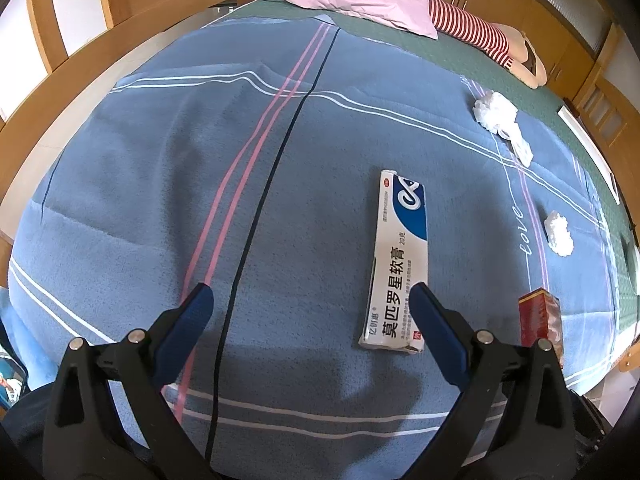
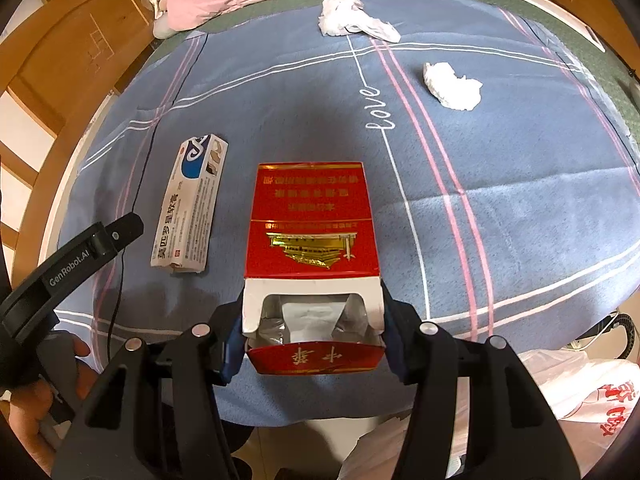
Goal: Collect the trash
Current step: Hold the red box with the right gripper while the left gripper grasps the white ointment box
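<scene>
Presently the right tongs (image 2: 314,346) clamp an opened red cigarette pack (image 2: 312,240) above the bed (image 2: 520,208); the left tongs (image 1: 308,300) stand wide, empty, beside an ointment box (image 1: 398,264).

"love" on the bedspread (image 2: 378,114), "GenRobot.AI" on the left gripper (image 2: 68,268), "莫匹罗星软膏" on the ointment box (image 1: 396,264).

ointment box (image 2: 190,204) left of cigarette pack (image 2: 310,224) — tissues (image 2: 452,84) behind, on blanket (image 2: 520,184).
</scene>
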